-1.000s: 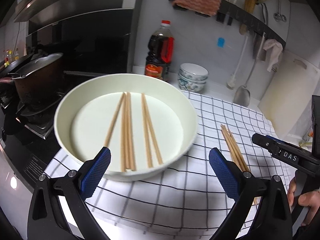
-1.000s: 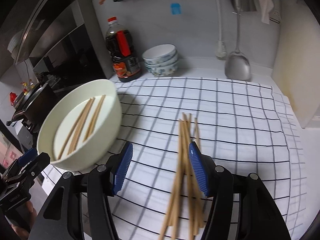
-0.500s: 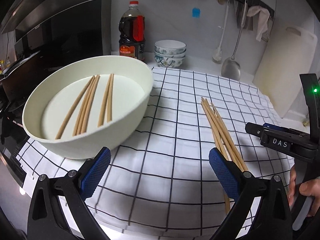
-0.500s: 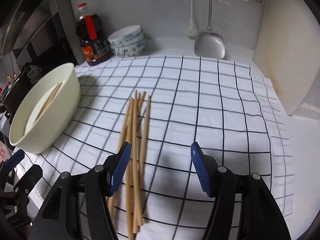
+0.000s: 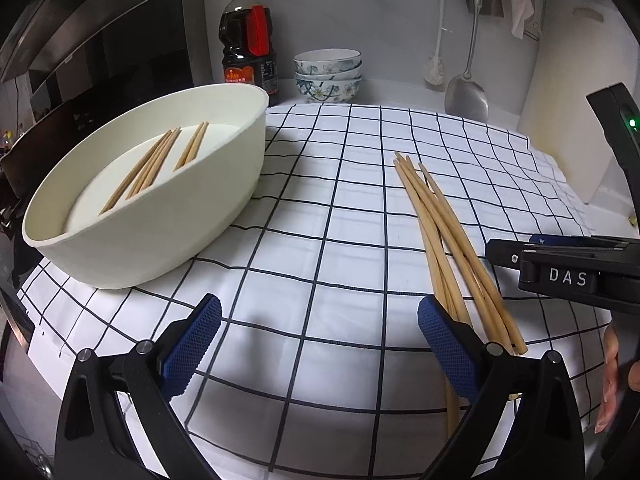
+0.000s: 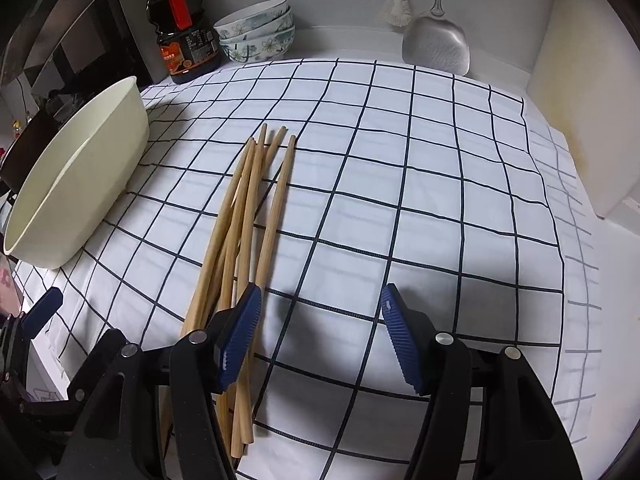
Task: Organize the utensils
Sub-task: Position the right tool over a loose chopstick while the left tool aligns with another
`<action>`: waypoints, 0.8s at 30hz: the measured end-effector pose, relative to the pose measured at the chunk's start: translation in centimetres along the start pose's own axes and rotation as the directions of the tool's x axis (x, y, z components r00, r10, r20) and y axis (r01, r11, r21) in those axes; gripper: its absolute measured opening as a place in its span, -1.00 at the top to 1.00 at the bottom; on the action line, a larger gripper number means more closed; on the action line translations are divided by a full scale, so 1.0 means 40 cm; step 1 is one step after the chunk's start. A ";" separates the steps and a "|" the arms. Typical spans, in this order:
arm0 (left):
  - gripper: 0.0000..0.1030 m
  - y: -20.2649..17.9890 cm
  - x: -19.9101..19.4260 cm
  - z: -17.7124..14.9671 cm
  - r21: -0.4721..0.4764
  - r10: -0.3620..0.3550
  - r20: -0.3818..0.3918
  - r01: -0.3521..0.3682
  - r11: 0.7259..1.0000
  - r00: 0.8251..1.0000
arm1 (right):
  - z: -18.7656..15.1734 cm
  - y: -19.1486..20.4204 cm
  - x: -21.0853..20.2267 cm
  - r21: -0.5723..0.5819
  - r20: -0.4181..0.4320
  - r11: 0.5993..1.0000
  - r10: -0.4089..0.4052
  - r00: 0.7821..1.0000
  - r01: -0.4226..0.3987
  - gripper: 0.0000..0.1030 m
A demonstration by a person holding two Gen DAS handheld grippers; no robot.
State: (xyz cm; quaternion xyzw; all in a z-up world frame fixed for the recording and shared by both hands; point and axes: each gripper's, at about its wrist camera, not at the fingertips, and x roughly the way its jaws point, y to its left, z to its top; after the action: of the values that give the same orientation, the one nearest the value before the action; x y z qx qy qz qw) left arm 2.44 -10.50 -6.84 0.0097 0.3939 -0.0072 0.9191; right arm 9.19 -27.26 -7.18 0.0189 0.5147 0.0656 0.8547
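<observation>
Two black claws, left claw (image 5: 319,340) and right claw (image 6: 320,334), each with ribbed blue pads (image 6: 240,336) and silver screws at the pivots. White "DAS" lettering and a green light on the right claw's body.

I'm seeing bare matt wood on the chopsticks (image 6: 256,216) and smooth matt plastic on the white bowl (image 5: 208,216). The checked cloth (image 5: 352,216) is looking soft and woven. My tongs' pads (image 6: 240,340) are showing ribbed blue rubber; the spatula (image 6: 436,46) is showing brushed metal.
</observation>
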 end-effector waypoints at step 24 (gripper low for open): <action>-0.88 -0.083 0.004 -0.019 0.105 -0.011 0.033 0.007 0.994 0.999 | -0.004 0.012 0.013 -0.045 -0.020 0.998 -0.052 0.998 0.051 -0.16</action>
State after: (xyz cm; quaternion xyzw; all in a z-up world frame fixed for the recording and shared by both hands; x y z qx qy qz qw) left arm 1.93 -13.81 -7.51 0.0560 0.3777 -0.0323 0.9237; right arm 9.25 -26.73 -7.65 -0.0138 0.5223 0.0552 0.8509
